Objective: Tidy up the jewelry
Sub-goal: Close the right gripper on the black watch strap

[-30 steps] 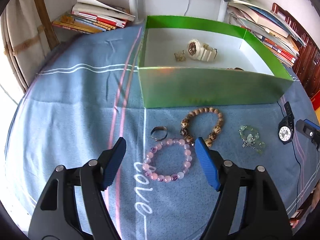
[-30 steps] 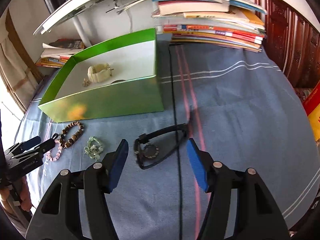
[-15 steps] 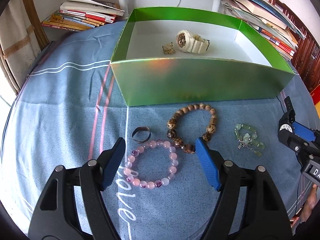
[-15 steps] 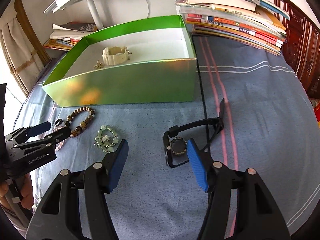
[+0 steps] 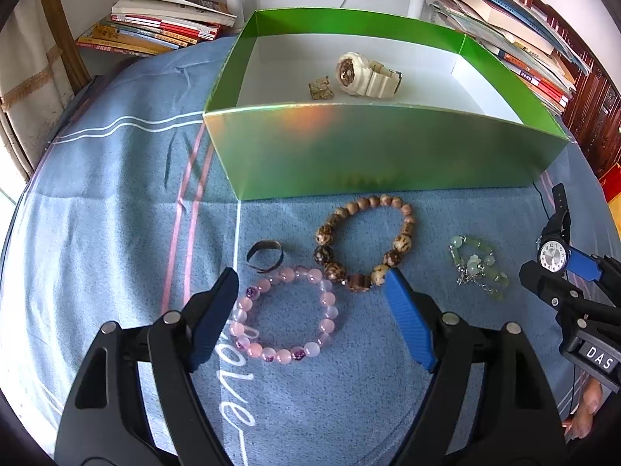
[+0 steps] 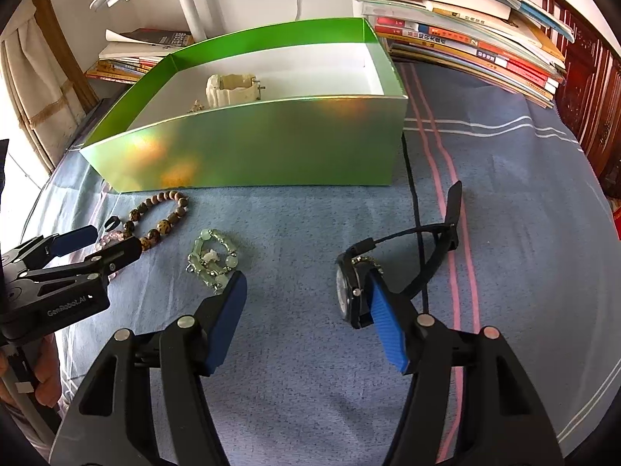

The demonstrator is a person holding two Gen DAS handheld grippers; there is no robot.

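A green box (image 5: 380,151) holds a cream watch (image 5: 366,75) and a small gold piece (image 5: 321,88). In front of it on the blue cloth lie a dark ring (image 5: 264,256), a pink bead bracelet (image 5: 287,318), a brown bead bracelet (image 5: 365,242) and a green bead bracelet (image 5: 477,268). My left gripper (image 5: 312,303) is open, its fingers either side of the pink bracelet. My right gripper (image 6: 304,310) is open; a black watch (image 6: 349,291) stands against the inside of its right finger (image 6: 386,326). The green bracelet (image 6: 213,260) lies by its left finger.
Stacks of books (image 6: 465,42) lie behind and right of the box (image 6: 248,147), more books (image 5: 155,27) at back left. A black cable (image 6: 413,209) runs across the cloth. A dark wooden cabinet (image 6: 590,85) stands at the right.
Both grippers have moved closer to the jewelry. The pink bracelet now sits between the left fingers. The right gripper has shifted left, so the black watch is now at its right finger.
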